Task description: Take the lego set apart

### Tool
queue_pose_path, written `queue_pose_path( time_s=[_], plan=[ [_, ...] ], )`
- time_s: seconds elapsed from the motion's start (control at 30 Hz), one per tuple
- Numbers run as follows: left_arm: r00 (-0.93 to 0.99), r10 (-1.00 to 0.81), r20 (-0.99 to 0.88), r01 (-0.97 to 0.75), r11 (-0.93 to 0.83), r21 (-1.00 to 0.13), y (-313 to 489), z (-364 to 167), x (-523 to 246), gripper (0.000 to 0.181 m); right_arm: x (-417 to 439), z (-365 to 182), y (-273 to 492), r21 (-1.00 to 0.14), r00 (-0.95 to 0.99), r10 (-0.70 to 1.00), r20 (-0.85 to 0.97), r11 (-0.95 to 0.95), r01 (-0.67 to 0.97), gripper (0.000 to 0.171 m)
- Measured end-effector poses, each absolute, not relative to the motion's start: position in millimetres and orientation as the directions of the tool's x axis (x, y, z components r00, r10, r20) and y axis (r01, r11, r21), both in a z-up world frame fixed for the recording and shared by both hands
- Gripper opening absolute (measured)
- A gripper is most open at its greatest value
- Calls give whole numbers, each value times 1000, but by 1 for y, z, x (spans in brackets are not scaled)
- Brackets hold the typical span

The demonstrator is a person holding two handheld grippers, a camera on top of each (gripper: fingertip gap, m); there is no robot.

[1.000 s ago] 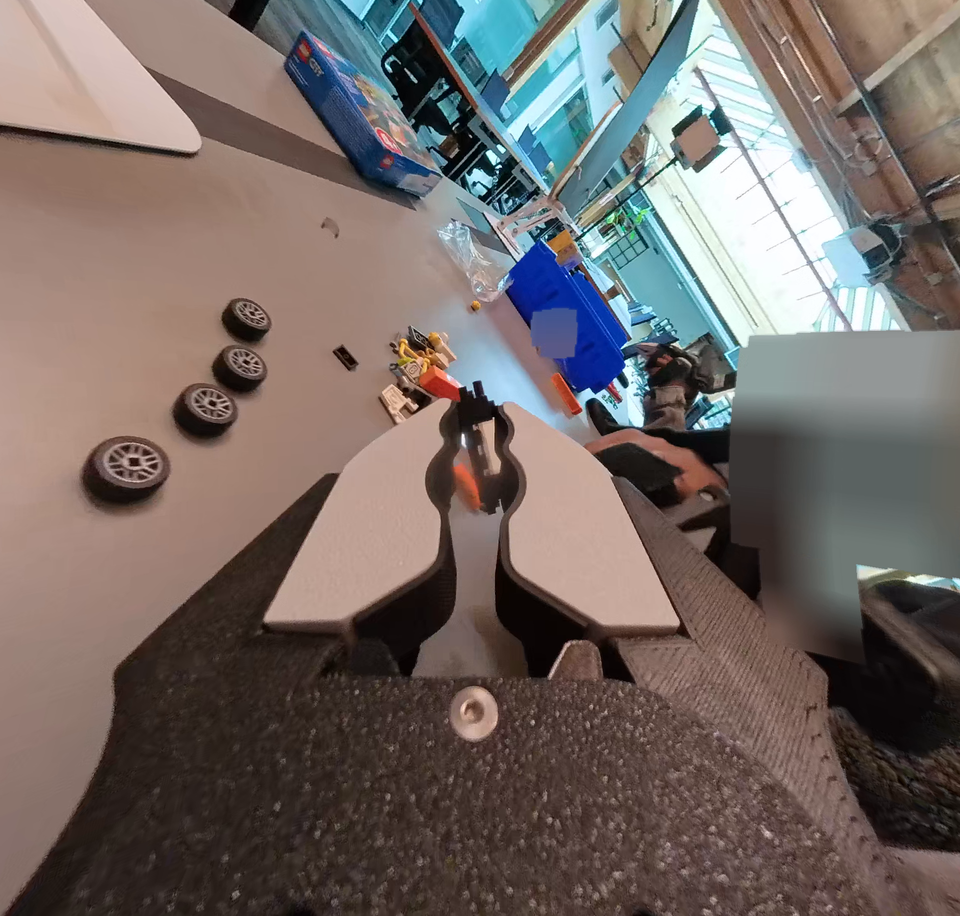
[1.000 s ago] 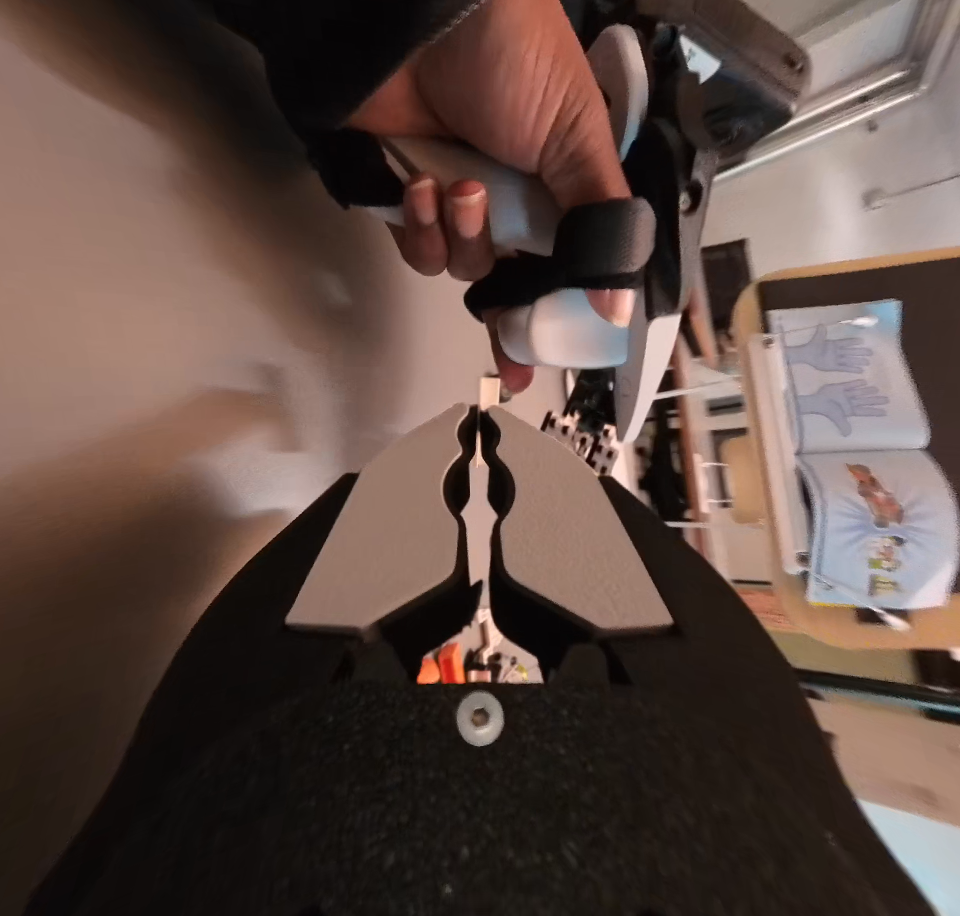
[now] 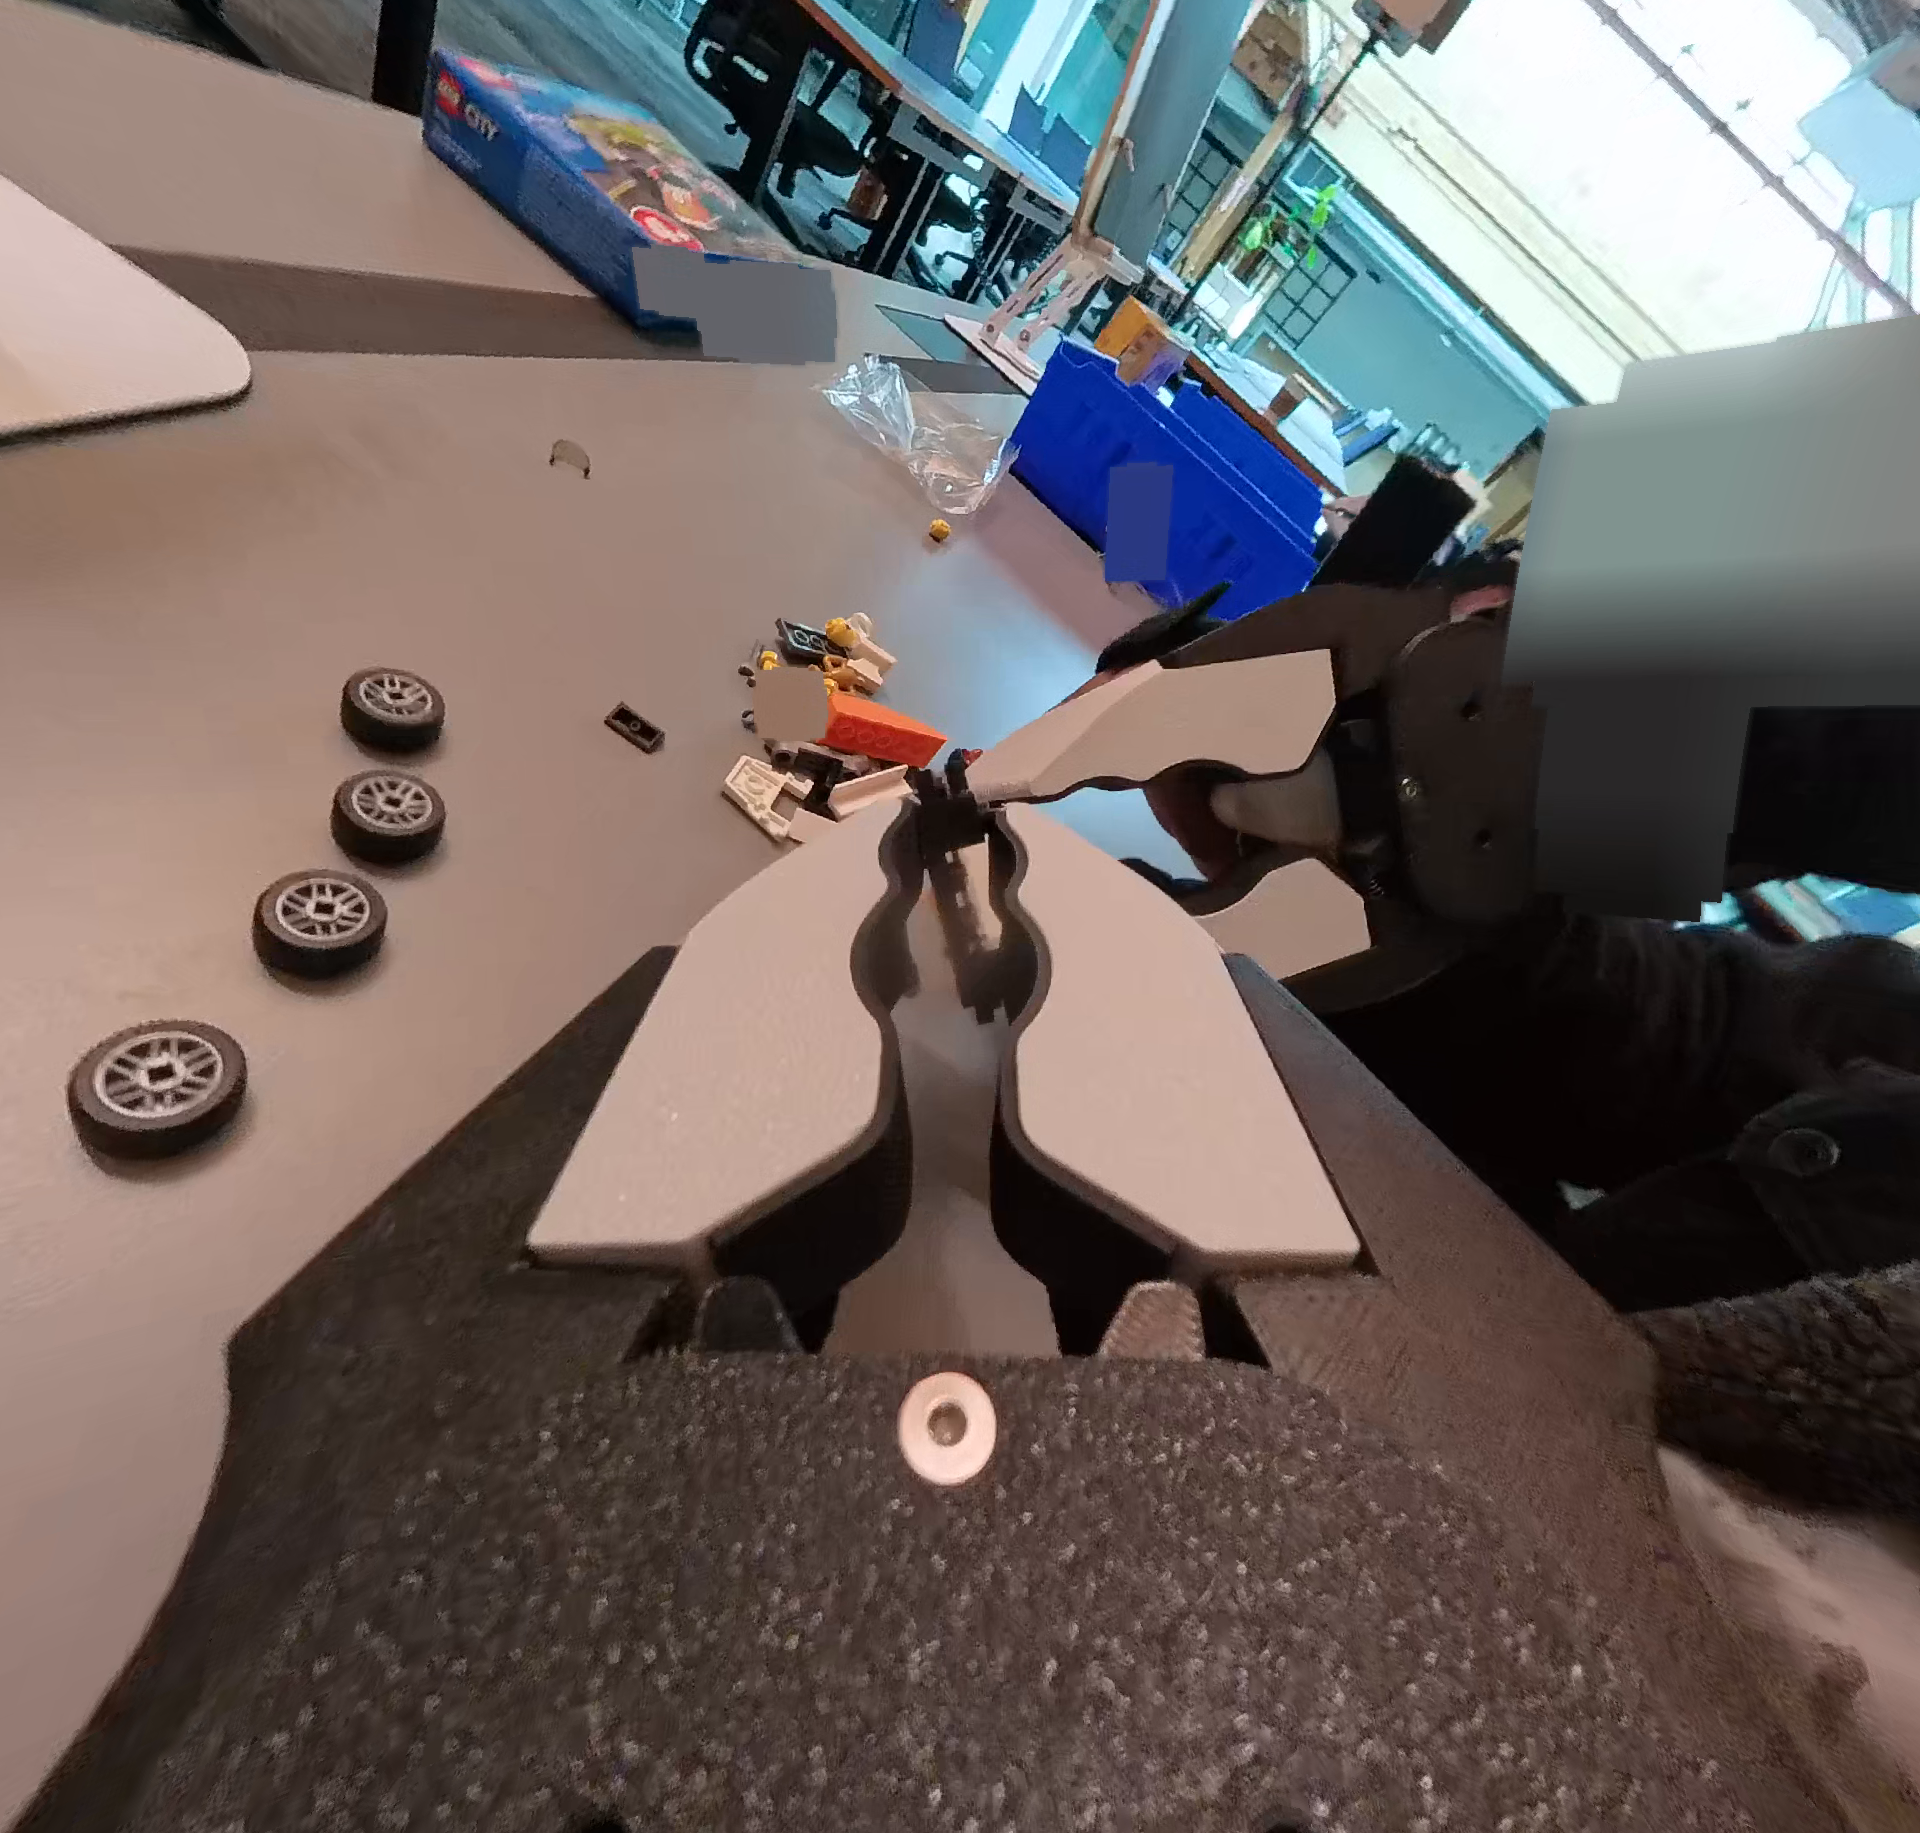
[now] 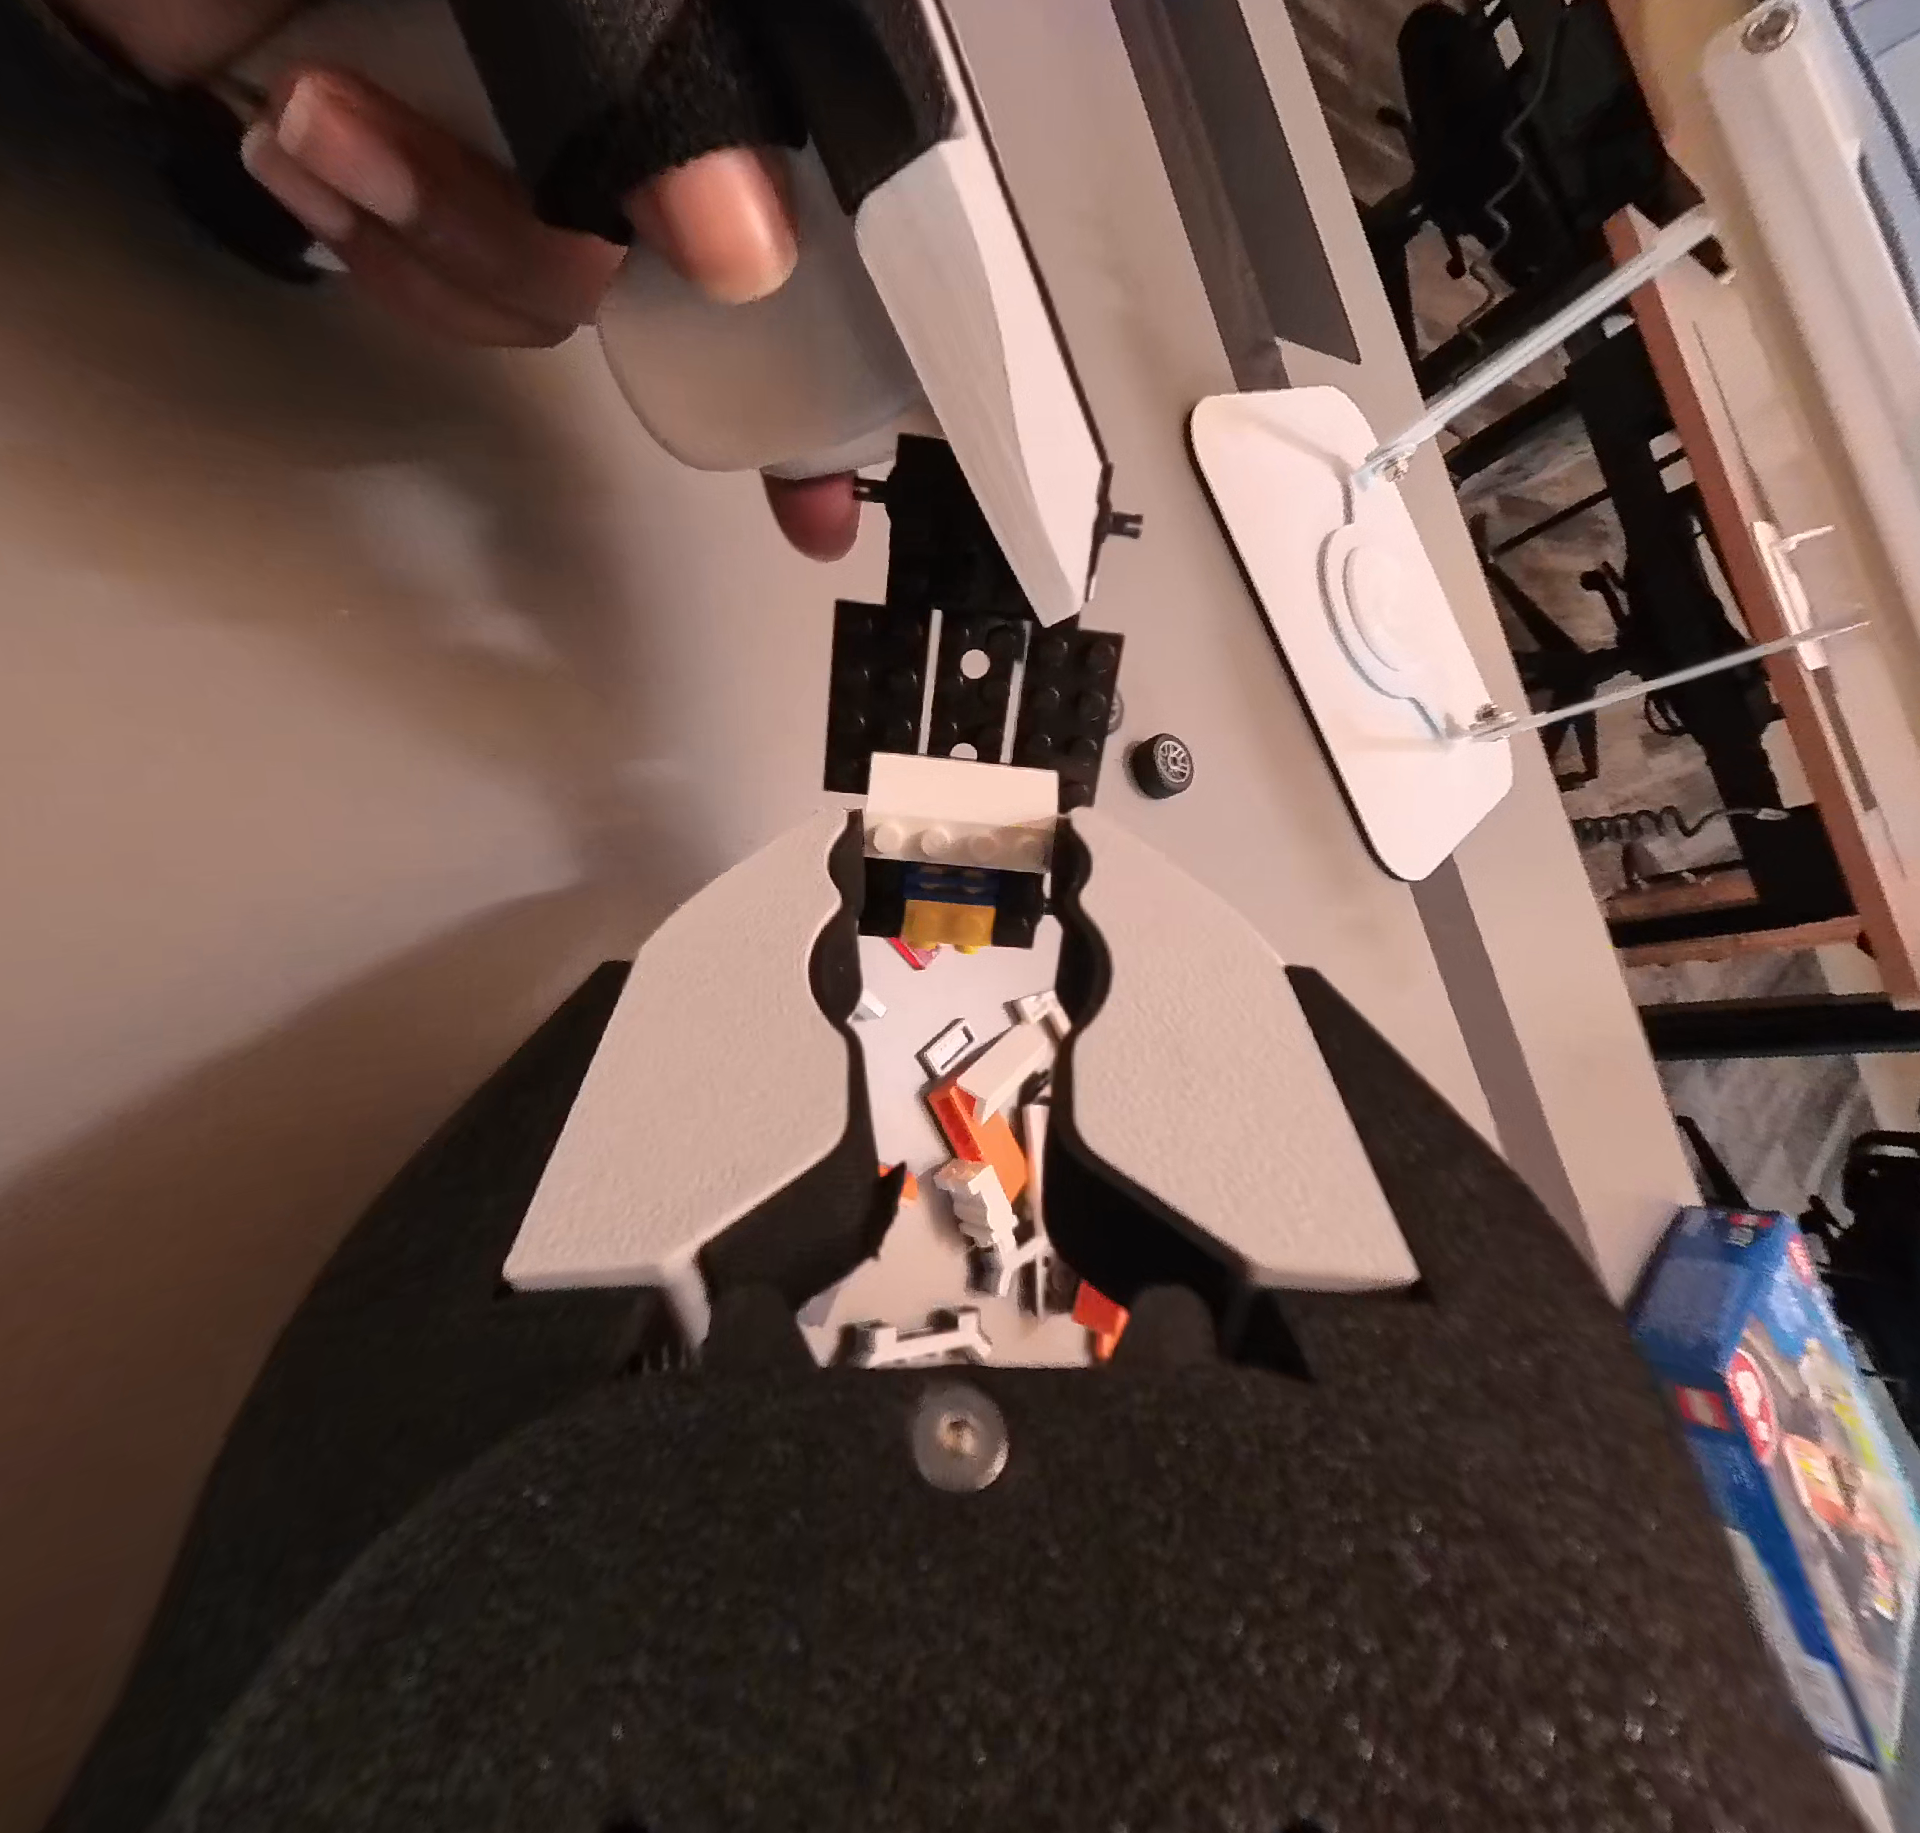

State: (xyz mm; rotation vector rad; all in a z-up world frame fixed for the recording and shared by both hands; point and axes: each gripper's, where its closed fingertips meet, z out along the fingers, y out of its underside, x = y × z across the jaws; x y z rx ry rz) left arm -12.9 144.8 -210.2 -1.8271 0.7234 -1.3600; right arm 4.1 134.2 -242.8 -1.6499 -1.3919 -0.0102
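The lego set is a black studded chassis (image 4: 966, 687) with a white brick (image 4: 961, 812) and blue and yellow bricks at its near end. My right gripper (image 4: 958, 833) is shut on the white brick end. My left gripper (image 3: 951, 833) is shut on the chassis (image 3: 961, 910), seen edge-on between its fingers. In the right wrist view, one left finger (image 4: 987, 349) covers the chassis's far end. In the left wrist view, the right gripper (image 3: 966, 781) comes in from the right and meets the chassis tip.
Several grey-hubbed wheels (image 3: 322, 921) lie in a row at the left. A pile of loose orange, white and black pieces (image 3: 831, 734) lies beyond my grippers. A plastic bag (image 3: 914, 427), blue bin (image 3: 1164, 474), lego box (image 3: 582, 183) and white stand base (image 4: 1351, 630) sit farther off.
The right gripper, which held a thin white piece, has moved onto the chassis and now grips its white brick end. The left gripper has tilted, still holding the chassis.
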Motion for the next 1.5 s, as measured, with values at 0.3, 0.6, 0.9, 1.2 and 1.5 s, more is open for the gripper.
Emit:
queue_pose_path(
  time_s=[0.3,0.6,0.9,1.2,1.5],
  plan=[
    [293,-929,225,-183,-285,-941,134,-206,-11,14,7,-232,119,-777,316,882,350,85,623,33],
    [278,-906,320,-114,-362,-925,136,-201,-14,15,7,-217,120,-795,309,833,459,229,562,33],
    [417,-784,460,-87,-538,-839,162,-228,-30,12,-1,-204,123,-382,156,428,890,515,768,33],
    [309,-781,543,45,-558,-829,162,-197,-39,12,28,-215,141,-570,289,632,719,298,766,34],
    [168,-692,702,116,-693,-711,159,-201,-35,12,67,-272,142,-566,345,847,404,-65,822,34]
  ],
)
